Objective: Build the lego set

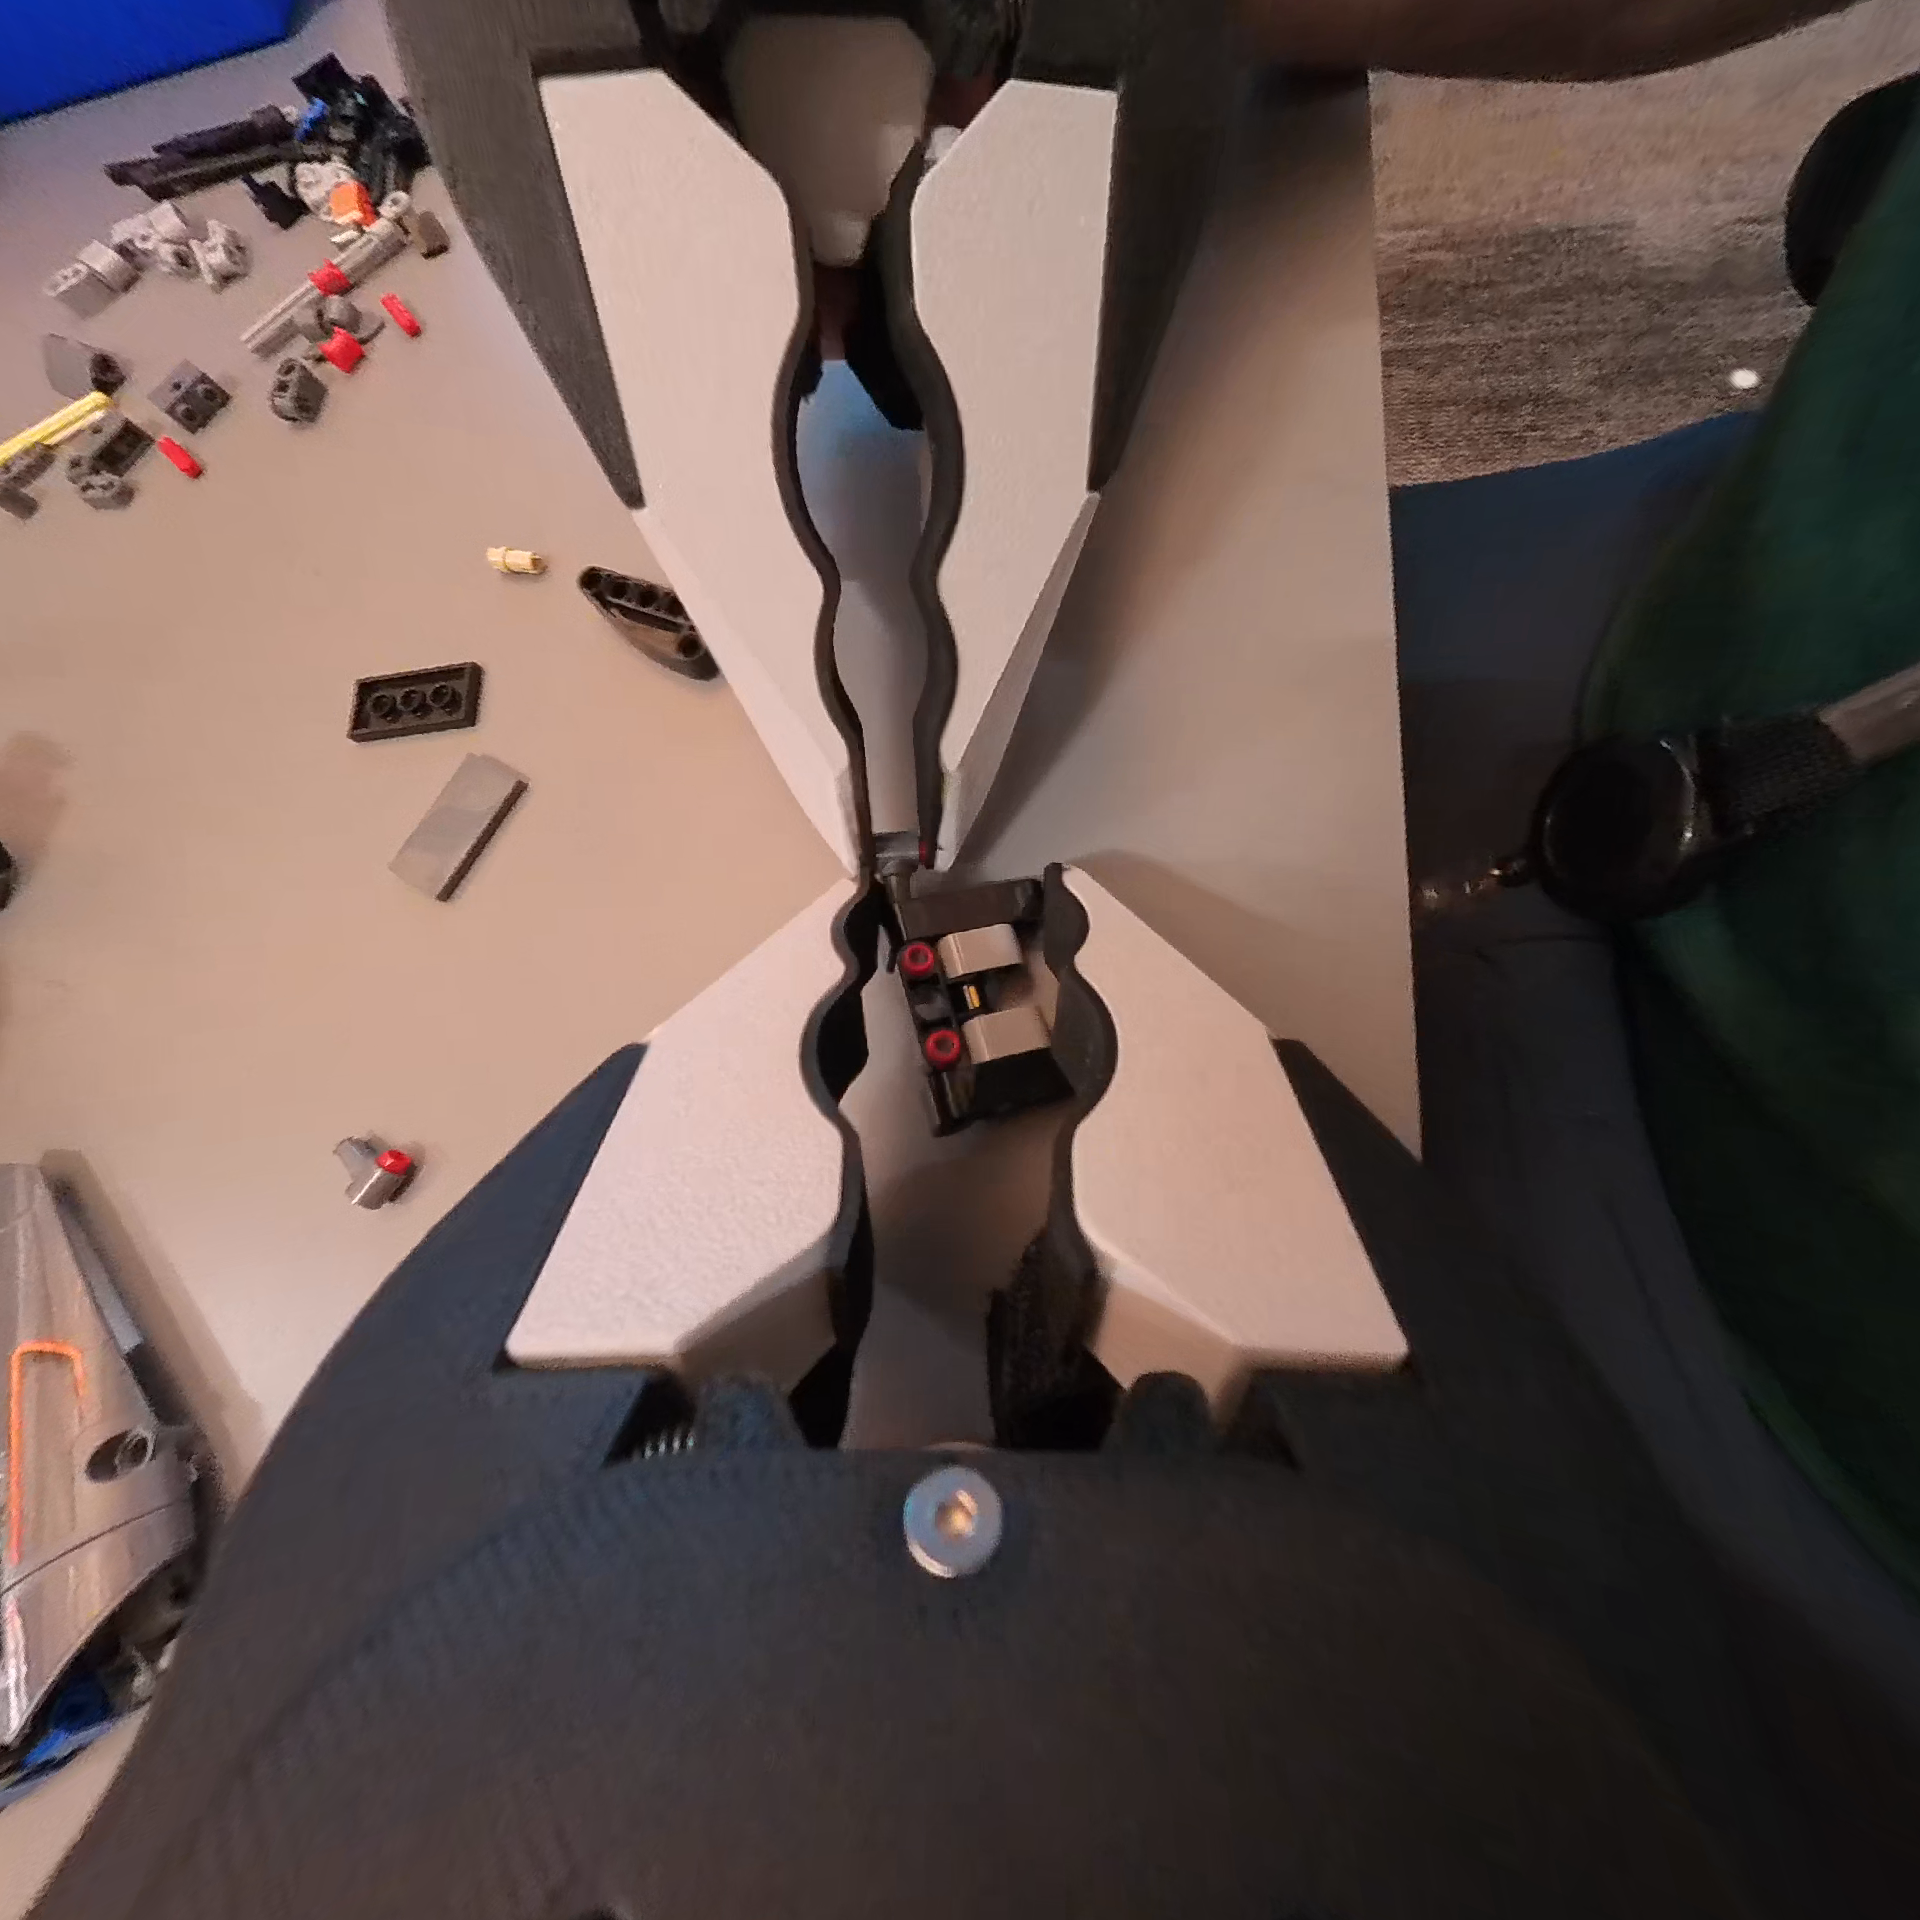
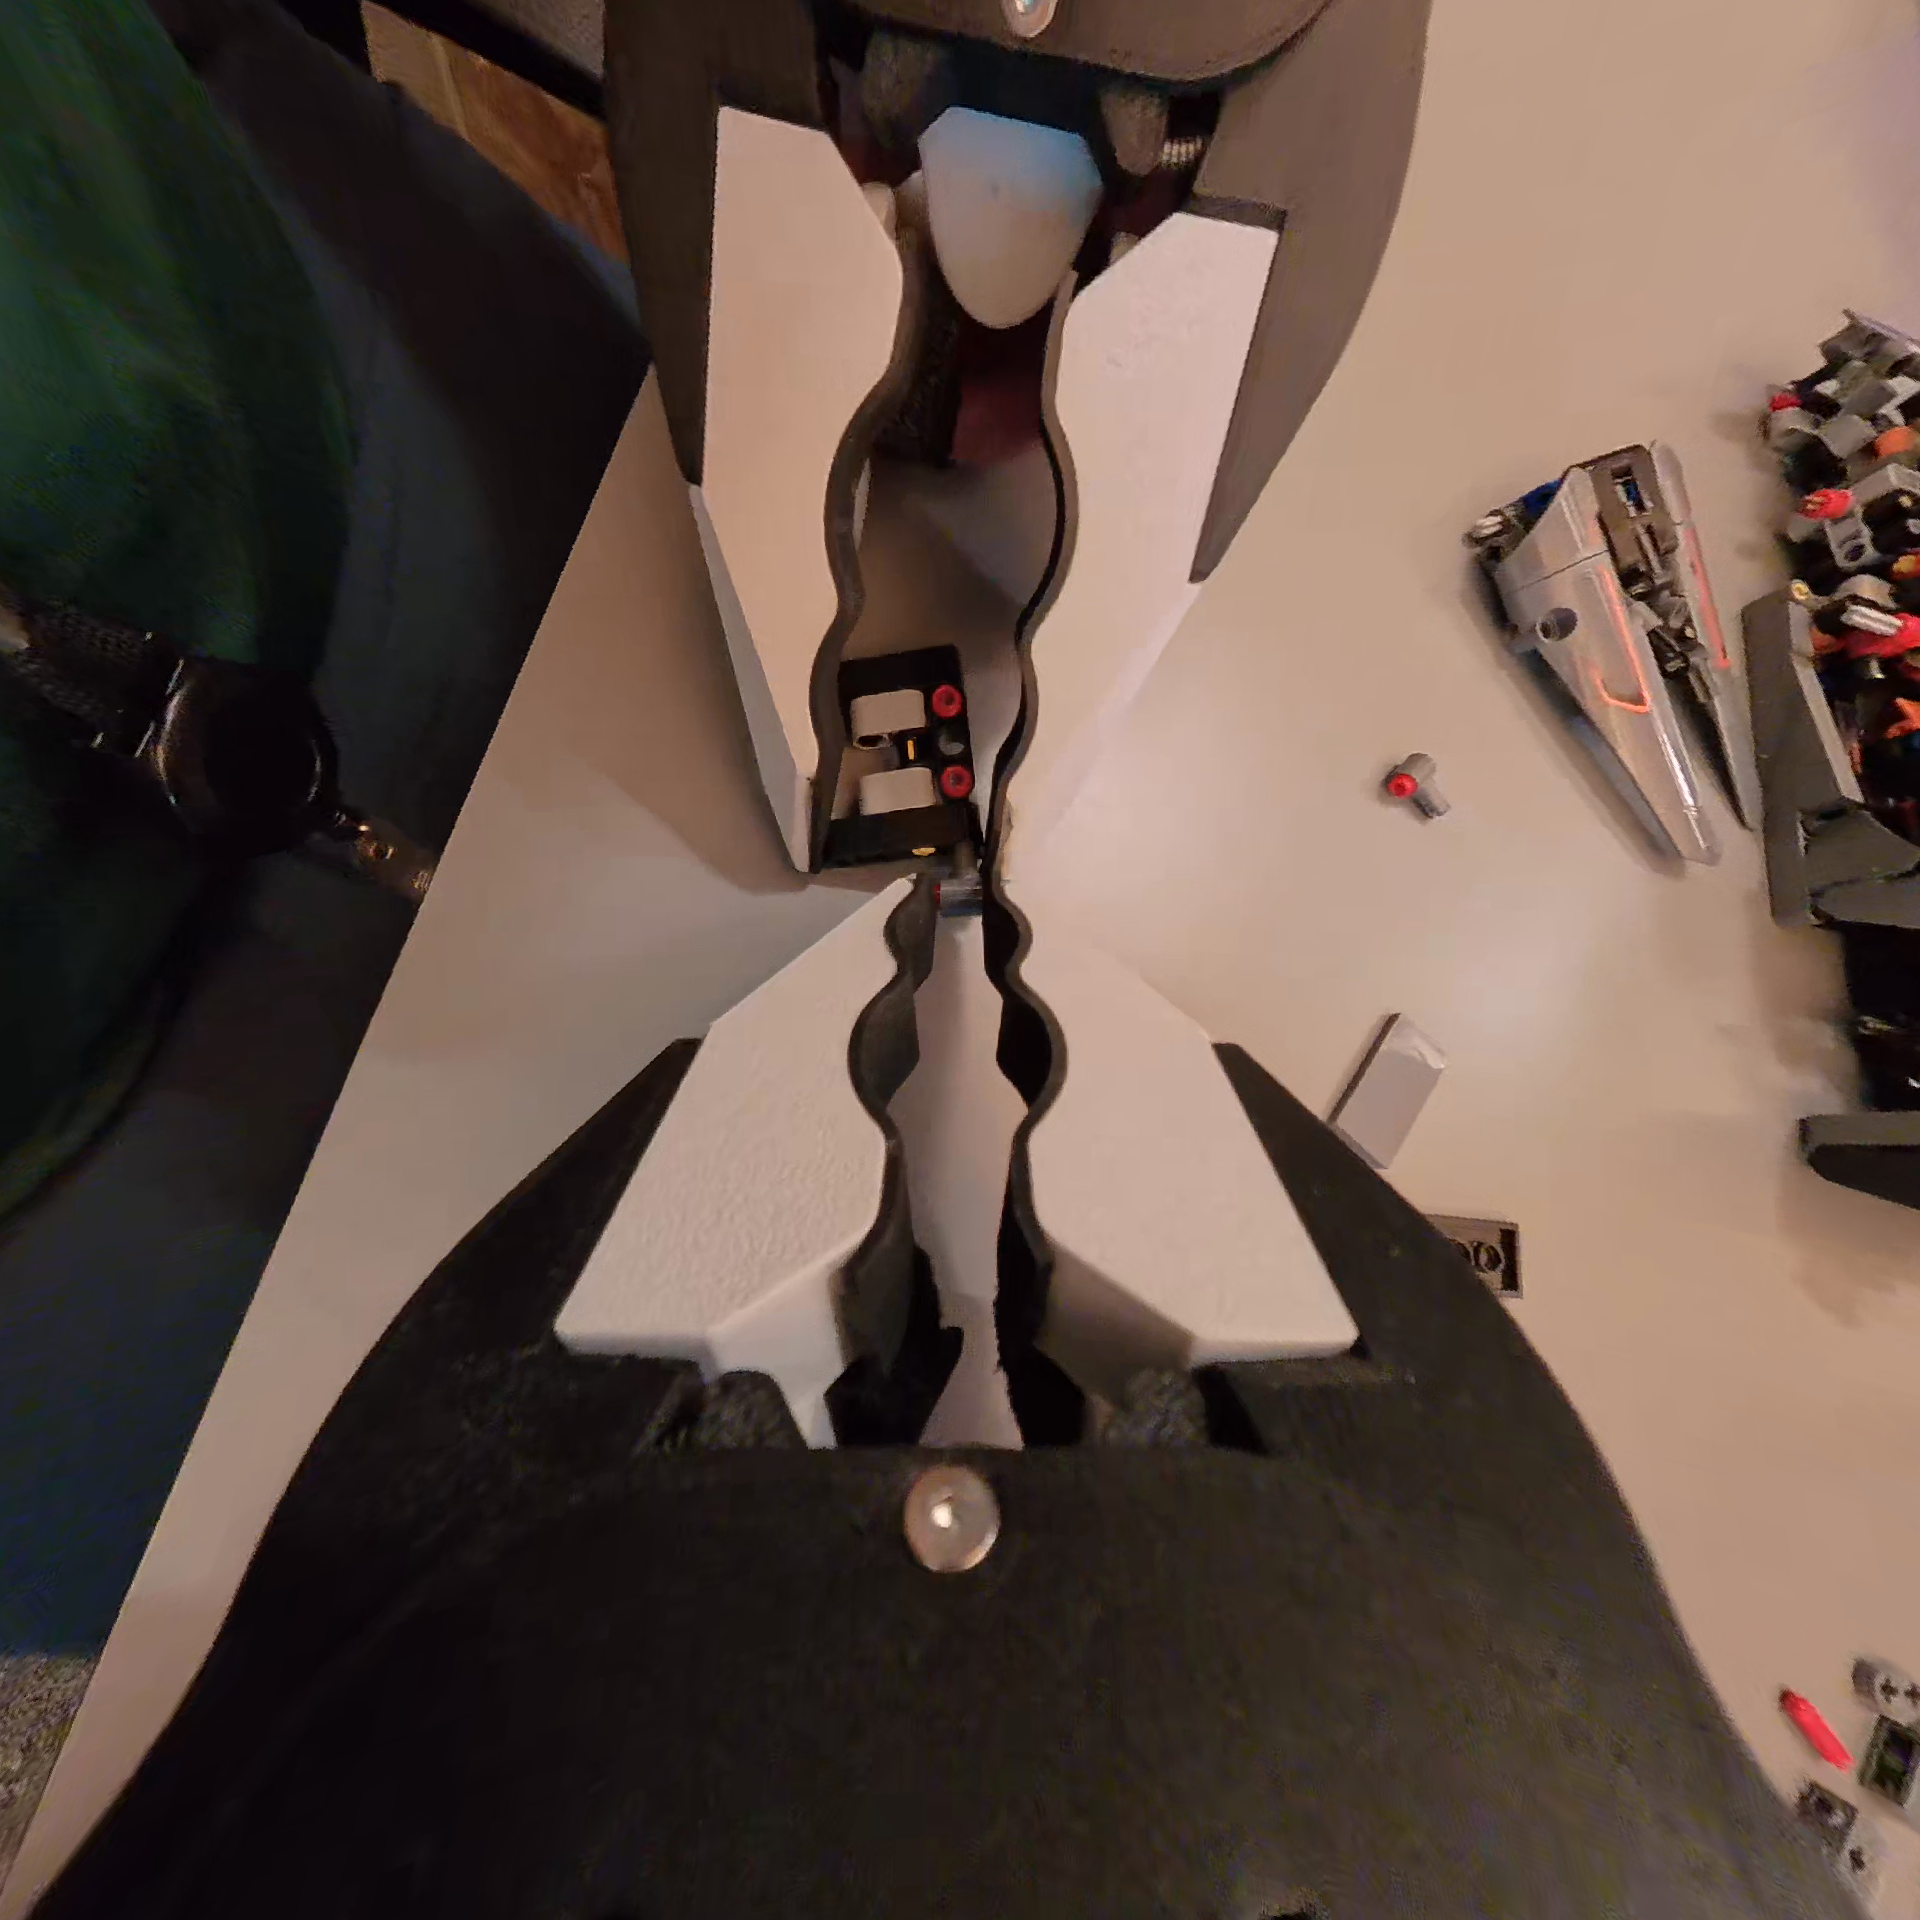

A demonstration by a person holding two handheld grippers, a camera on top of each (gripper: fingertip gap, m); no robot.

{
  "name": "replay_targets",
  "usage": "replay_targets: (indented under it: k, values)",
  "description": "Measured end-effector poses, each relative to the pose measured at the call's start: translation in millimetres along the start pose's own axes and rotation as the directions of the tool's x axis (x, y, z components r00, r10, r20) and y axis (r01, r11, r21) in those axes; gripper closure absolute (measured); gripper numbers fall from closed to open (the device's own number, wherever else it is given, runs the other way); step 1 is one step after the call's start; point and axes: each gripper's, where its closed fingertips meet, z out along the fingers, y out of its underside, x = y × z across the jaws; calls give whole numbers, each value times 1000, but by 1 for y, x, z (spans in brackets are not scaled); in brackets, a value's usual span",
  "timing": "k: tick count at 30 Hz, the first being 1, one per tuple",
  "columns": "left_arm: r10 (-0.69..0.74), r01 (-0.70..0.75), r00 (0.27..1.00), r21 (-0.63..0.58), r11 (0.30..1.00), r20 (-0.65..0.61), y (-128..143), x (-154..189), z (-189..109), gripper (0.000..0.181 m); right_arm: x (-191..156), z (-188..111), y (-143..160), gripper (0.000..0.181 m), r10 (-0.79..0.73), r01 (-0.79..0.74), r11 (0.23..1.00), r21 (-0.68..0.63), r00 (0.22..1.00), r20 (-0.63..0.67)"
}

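Observation:
My left gripper (image 1: 961,920) is shut on a small black Lego block (image 1: 977,1013) with two red pins and two light grey pieces on its face. It is held above the white table (image 1: 260,935) near the table's edge. My right gripper (image 1: 899,831) comes in from the opposite side, tip to tip. It is shut on a tiny grey piece (image 1: 896,850) that touches the block's corner. In the right wrist view, the right gripper (image 2: 961,906) pinches the tiny grey piece (image 2: 961,896) against the black block (image 2: 906,769), which the left gripper (image 2: 904,847) holds.
Loose grey, black and red parts (image 1: 208,312) lie spread over the table. A grey wedge-shaped build with orange stripes (image 2: 1610,644) lies beside a parts pile (image 2: 1849,540). A black plate (image 1: 416,701), a grey tile (image 1: 457,826) and a grey-red connector (image 1: 376,1169) lie nearer. A person in green (image 1: 1787,727) is at the table's edge. Only a small space, under 4 cm, lies between the two pairs of fingers.

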Motion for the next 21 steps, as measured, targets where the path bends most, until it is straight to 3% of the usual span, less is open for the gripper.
replay_targets:
  k: [1,6,12,15,21]
  values:
    - [3,-3,1000,9,1000,19,-1,-2,-1,152,2,-1,-1,174,7,-7,1000,9,1000,-7]
    - [-13,11,996,24,1000,88,-3,-6,-5,148,1,2,3,174,8,-8,1000,-3,1000,-9]
    - [-23,30,988,-42,999,151,2,-5,-12,140,5,0,5,174,32,-32,999,8,999,-19]
    - [-41,59,986,-111,992,162,11,-2,-10,142,7,1,4,174,35,-35,999,12,999,-25]
    - [-78,99,978,-96,990,195,13,-6,-9,159,6,4,4,174,34,-34,999,4,999,-20]
